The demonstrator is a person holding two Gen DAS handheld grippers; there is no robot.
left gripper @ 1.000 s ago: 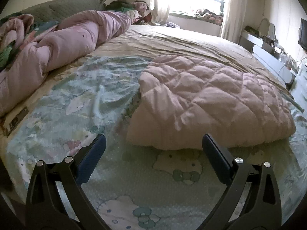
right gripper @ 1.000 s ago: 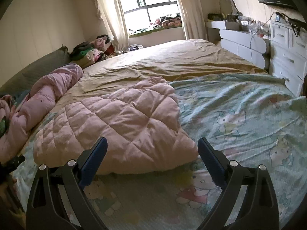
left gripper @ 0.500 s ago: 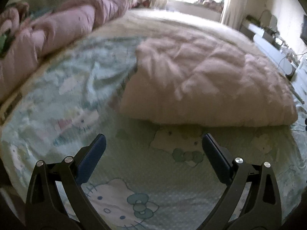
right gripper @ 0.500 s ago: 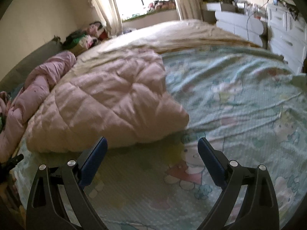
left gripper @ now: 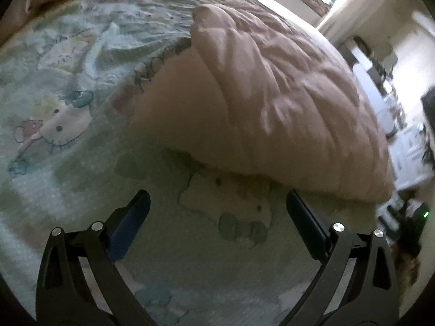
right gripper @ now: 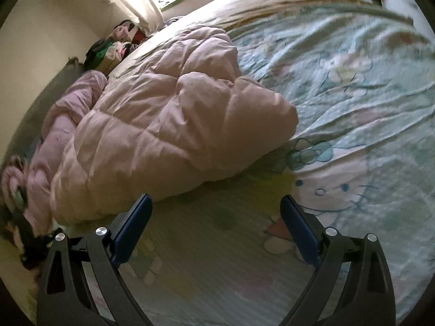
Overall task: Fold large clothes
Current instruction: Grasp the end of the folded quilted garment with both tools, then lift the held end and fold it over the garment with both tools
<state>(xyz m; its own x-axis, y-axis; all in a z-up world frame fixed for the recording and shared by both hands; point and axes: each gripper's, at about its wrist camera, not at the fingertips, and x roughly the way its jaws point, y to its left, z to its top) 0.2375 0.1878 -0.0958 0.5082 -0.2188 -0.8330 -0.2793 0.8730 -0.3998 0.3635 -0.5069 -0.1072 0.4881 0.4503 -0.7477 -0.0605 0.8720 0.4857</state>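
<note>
Approach step, pre-grasp. Pink quilted garment (left gripper: 272, 87) at frame centre on cartoon-print bed (left gripper: 68, 125). Left gripper (left gripper: 217, 209) and right gripper (right gripper: 216, 207): jaws spread, empty, just short of near hem. Next: pinch hem corners.

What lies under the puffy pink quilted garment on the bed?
The puffy pink quilted garment rests on a pale green cartoon-print bedsheet, visible all around it. Anything beneath the garment itself is covered.

I see my left gripper (left gripper: 217, 201) with its jaws spread wide over the cartoon-print sheet (left gripper: 68, 114), its right finger tip just beside the near edge of the pink quilted coat (left gripper: 272, 92).
</note>
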